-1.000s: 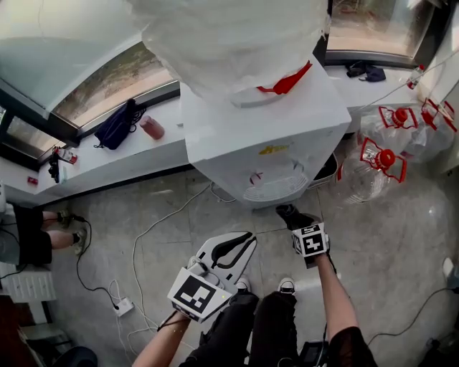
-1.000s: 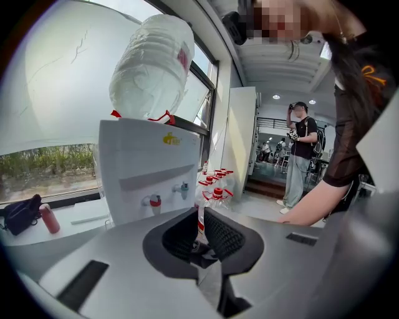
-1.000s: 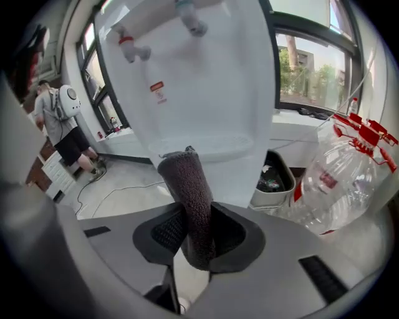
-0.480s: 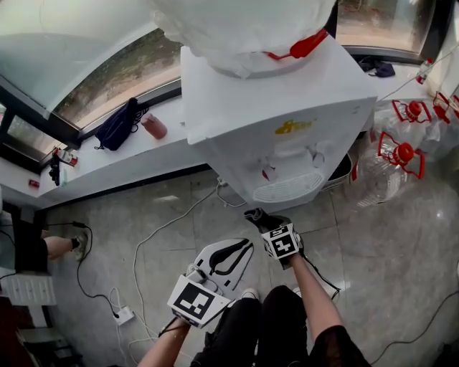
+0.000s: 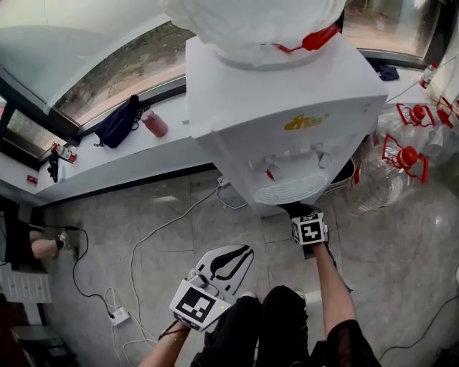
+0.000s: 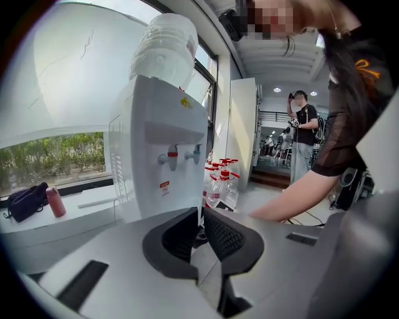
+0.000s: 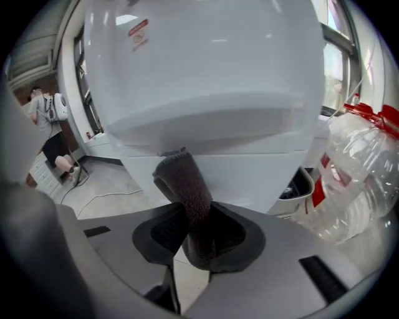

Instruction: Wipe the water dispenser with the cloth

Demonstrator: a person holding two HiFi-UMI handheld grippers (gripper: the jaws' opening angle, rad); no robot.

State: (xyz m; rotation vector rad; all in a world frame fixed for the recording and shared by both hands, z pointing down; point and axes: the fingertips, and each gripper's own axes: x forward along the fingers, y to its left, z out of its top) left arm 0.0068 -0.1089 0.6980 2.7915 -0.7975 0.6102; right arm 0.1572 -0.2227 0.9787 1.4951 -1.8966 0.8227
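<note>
The white water dispenser (image 5: 287, 107) stands on the floor ahead of me, with a big clear bottle (image 5: 251, 21) on top and a red and a blue tap on its front. My right gripper (image 5: 298, 211) is low under the drip tray, shut on a dark cloth (image 7: 186, 196). In the right gripper view the cloth's upper end touches the dispenser's (image 7: 206, 75) lower front panel. My left gripper (image 5: 239, 254) hangs back over the floor, away from the dispenser (image 6: 163, 143). Its jaws (image 6: 201, 233) are shut with nothing between them.
Several empty water jugs with red caps (image 5: 403, 159) stand right of the dispenser. A dark bag (image 5: 118, 120) and a pink bottle (image 5: 154, 126) lie on the window ledge (image 5: 93, 168). Cables and a power strip (image 5: 119, 313) cross the floor at left. A person (image 6: 304, 140) stands farther off.
The right gripper with the cloth went left along the dispenser's lower front, then back right under the drip tray. The left gripper has barely moved.
</note>
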